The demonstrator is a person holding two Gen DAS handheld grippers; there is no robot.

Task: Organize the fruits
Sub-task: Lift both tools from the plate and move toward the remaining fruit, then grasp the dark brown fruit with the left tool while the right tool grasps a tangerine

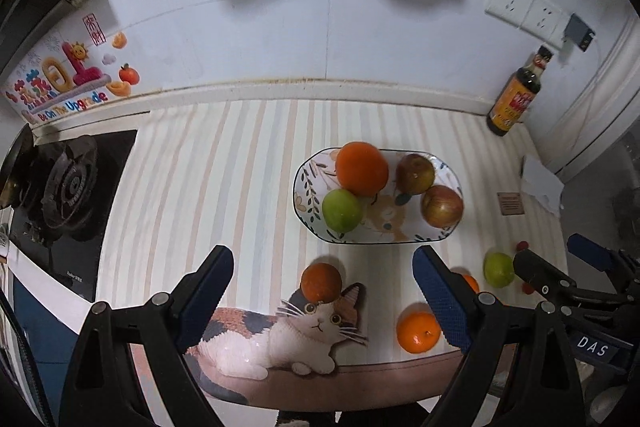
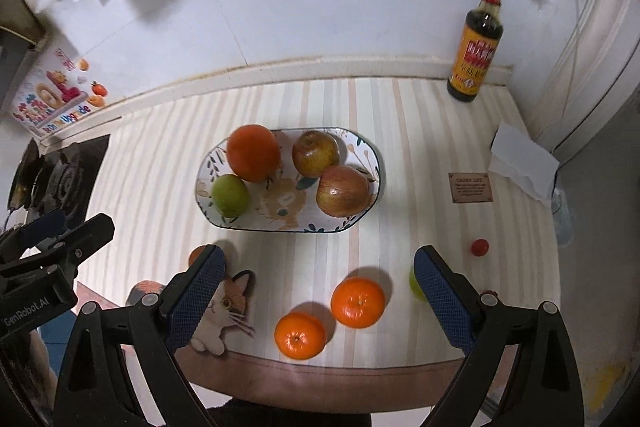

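Note:
An oval patterned plate [image 1: 308,203] [image 2: 208,203] holds a large orange [image 1: 361,168] [image 2: 253,152], a green apple [image 1: 342,209] [image 2: 230,195] and two red apples [image 1: 441,206] [image 2: 343,190]. On the mat lie a dark orange [image 1: 321,281], two mandarins [image 2: 357,301] [image 2: 300,335], a green fruit [image 1: 498,269] and a small red fruit [image 2: 479,247]. My left gripper [image 1: 324,291] is open above the dark orange. My right gripper [image 2: 320,287] is open above the two mandarins.
A gas stove [image 1: 64,195] lies at the left. A dark sauce bottle [image 2: 478,43] stands at the back right by the wall. White paper [image 2: 524,163] and a brown card [image 2: 470,187] lie at the right. The mat's front edge is close below the grippers.

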